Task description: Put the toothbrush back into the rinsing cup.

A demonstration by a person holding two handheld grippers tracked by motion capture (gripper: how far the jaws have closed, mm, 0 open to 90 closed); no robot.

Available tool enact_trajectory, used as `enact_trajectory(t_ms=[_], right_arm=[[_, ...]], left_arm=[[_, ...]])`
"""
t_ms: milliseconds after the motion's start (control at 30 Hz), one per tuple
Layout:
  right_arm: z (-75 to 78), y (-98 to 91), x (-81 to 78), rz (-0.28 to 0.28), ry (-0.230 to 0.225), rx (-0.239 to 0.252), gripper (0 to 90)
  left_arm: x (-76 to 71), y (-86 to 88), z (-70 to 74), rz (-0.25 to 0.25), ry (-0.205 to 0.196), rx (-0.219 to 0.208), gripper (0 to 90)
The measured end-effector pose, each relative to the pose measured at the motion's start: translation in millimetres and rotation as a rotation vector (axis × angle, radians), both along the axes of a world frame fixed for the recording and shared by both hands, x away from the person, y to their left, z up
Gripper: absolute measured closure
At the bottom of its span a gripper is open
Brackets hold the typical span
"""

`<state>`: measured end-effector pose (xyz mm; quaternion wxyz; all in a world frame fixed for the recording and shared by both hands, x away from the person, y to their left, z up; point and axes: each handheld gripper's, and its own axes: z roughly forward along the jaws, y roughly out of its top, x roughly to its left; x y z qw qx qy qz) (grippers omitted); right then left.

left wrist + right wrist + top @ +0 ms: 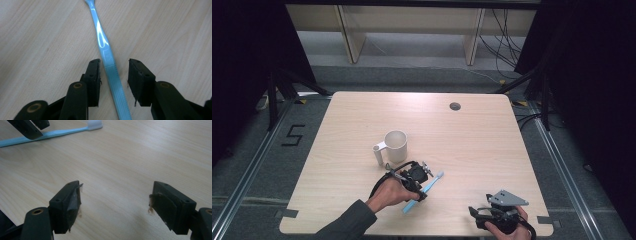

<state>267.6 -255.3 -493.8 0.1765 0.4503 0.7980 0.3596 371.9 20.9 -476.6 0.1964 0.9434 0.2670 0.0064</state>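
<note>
The left tool (113,75) stood over a light blue toothbrush (110,65), its two black jaws straddling the ribbed part of the handle with a gap showing on each side, so the pads were not pressing on it and the tool was open. In the high view the same left tool (419,184) sat at the near middle of the worktop (482,150), held by a hand in a dark sleeve, with the toothbrush (428,186) lying flat beneath it, slanted so that its white bristle head pointed away and to the right. The right tool (115,203) was open wide, its jaws well apart with bare wood between them; in the high view it (477,212) rested near the front right edge of the worktop, well apart from the toothbrush. From the right gripper view the toothbrush (62,132) lay farther off, its white head turned to the right. Beyond the left tool stood a cream mug (395,146), upright, its handle to the left; as far as its inside could be seen, it held nothing. A small round grommet hole (455,106) sat near the far edge.
</note>
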Motion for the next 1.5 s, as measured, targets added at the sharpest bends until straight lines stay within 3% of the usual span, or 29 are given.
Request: enact_trajectory(t_ms=[500,767,1100,1333,1500], right_arm=[[-0.8,-0.2,0.7,0.006,0.011,0.025,24.8],[-0.3,-0.5,0.8,0.003,-0.004,0.016,24.9],[-0.2,0.1,0.3,0.0,-0.001,0.022,25.0],[0.3,0.7,-0.7,-0.004,0.013,0.031,25.0],[0.2,0.8,-0.7,-0.006,0.013,0.029,25.1]], left_arm=[[10.7,-3.0,-3.7,0.003,0.024,0.046,65.8],[11.3,-6.6,-3.3,-0.028,0.019,0.078,77.0],[12.4,-10.6,-2.2,-0.03,0.037,0.111,76.1],[15.9,-19.1,-0.9,-0.037,0.061,0.172,75.4],[17.1,-27.0,-0.1,-0.057,0.065,0.254,73.6]])
